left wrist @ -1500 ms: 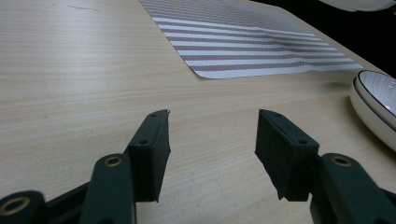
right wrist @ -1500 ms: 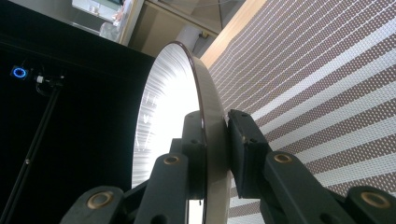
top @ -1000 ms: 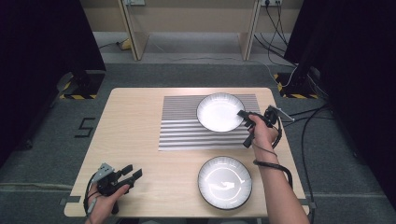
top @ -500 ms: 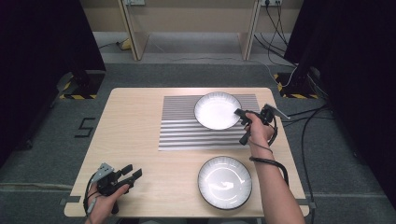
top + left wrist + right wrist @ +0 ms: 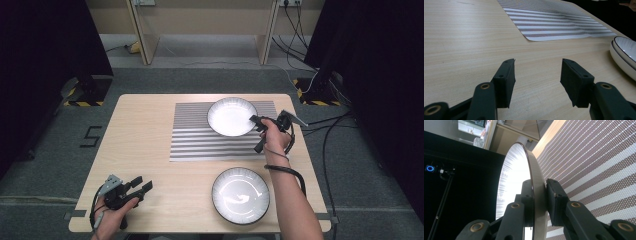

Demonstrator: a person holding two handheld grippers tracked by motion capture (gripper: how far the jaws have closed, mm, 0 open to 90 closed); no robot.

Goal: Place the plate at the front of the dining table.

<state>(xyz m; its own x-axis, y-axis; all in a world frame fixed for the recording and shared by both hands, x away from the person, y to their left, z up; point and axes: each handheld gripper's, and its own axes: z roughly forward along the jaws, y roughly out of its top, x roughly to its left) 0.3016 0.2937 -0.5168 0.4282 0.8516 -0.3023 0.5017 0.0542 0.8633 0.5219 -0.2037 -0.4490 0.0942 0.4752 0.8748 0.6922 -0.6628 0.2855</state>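
My right tongs (image 5: 256, 121) pinch the rim of the white bowl (image 5: 231, 116) on the striped mat (image 5: 195, 137), my left tongs (image 5: 140, 184) rest open near the desk's (image 5: 145, 125) front corner; so narrow a grip risks the bowl slipping or tipping.

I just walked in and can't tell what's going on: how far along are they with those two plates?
Nothing looks finished. The right gripper has its jaws clamped on the rim of the far plate over the striped mat. The near plate sits untouched on the table, and the left gripper rests open, holding nothing.
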